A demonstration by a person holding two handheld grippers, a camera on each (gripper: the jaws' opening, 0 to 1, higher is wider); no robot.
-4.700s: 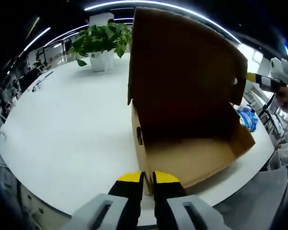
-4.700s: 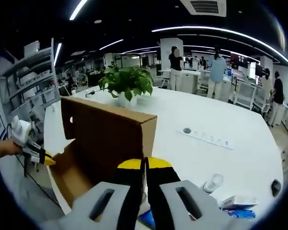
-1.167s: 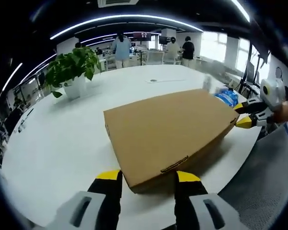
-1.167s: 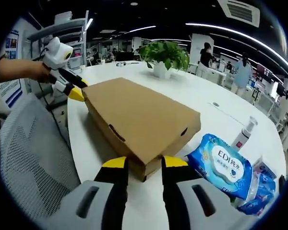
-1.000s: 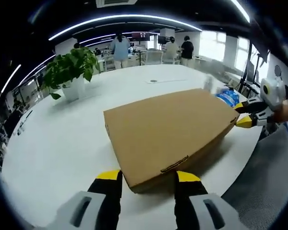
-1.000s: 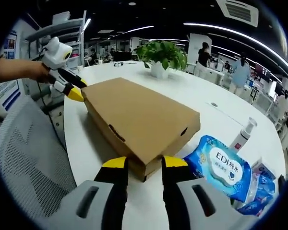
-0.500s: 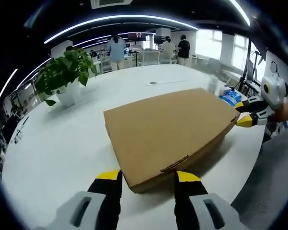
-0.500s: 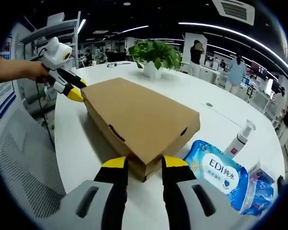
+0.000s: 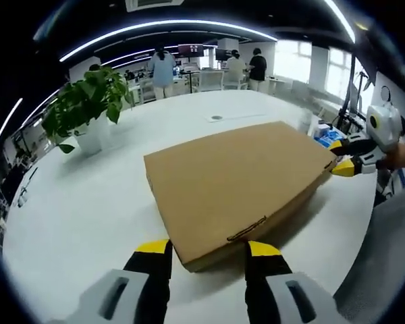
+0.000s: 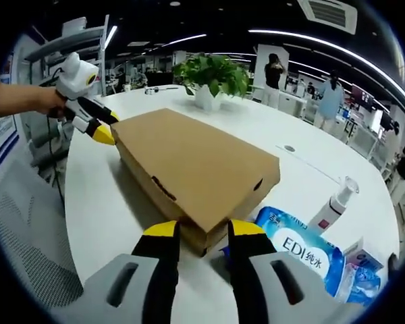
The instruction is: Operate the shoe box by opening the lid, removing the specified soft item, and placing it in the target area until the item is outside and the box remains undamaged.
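left gripper view sits close at one corner of the box [image 9: 239, 179], facing along it; right gripper view sits close at the opposite corner, facing back. both share box [image 10: 192, 165], table [image 9: 74, 202], plant [image 10: 212, 74].

A closed brown cardboard shoe box [image 10: 196, 169] lies flat on the round white worktop [image 10: 310, 169]. The right gripper [image 10: 204, 233], yellow-tipped fingers [image 10: 163, 233] apart, straddles the box's near corner. The left gripper [image 10: 98, 128], held by a hand [image 10: 50, 101], sits at the far corner. A blue wet-wipes pack [image 10: 300, 250], a white pump bottle [image 10: 331, 206] and a potted green plant [image 10: 212, 77] stand nearby.
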